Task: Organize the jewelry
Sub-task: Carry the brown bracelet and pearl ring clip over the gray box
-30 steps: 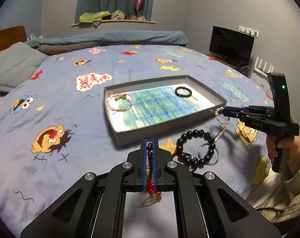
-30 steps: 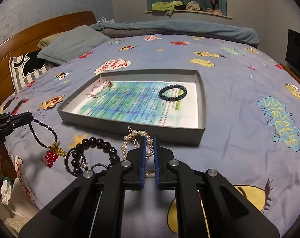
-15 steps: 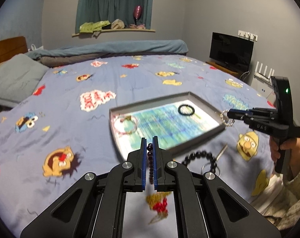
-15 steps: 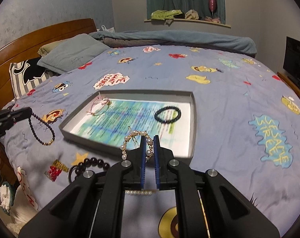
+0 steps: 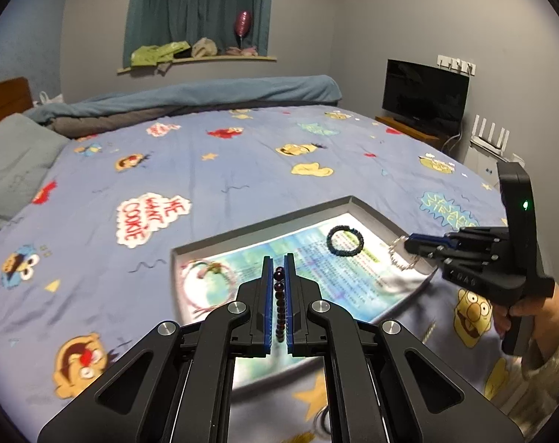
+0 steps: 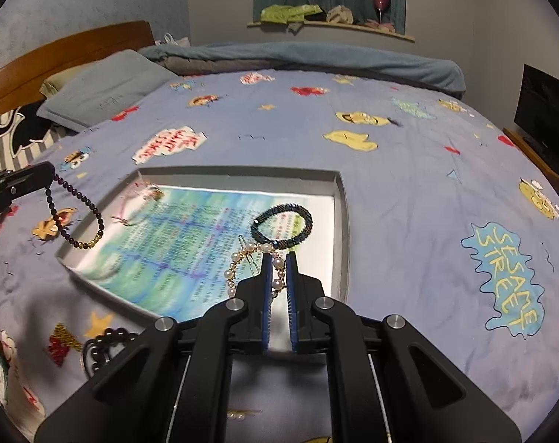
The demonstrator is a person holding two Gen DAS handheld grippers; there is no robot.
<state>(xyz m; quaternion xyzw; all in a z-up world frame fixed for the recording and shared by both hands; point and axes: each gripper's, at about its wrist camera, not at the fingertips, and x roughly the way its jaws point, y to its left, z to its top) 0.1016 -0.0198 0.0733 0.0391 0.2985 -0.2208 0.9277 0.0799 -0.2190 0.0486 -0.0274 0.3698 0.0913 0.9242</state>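
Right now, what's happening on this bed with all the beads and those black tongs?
A person is sorting jewelry into a shallow grey tray on the bedspread. The left tongs are shut on a dark bead strand, and the right tongs are shut on a pearl piece; both hang over the tray. A black bracelet and a pink one already lie inside. A big-bead bracelet waits on the bedspread.

Bed (image 6: 408,199) with cartoon-print sheet, bearing a grey tray (image 6: 340,221), a pillow (image 6: 106,88), a rolled blue blanket (image 6: 301,55), and a black bead bracelet (image 6: 109,336) near the tray.
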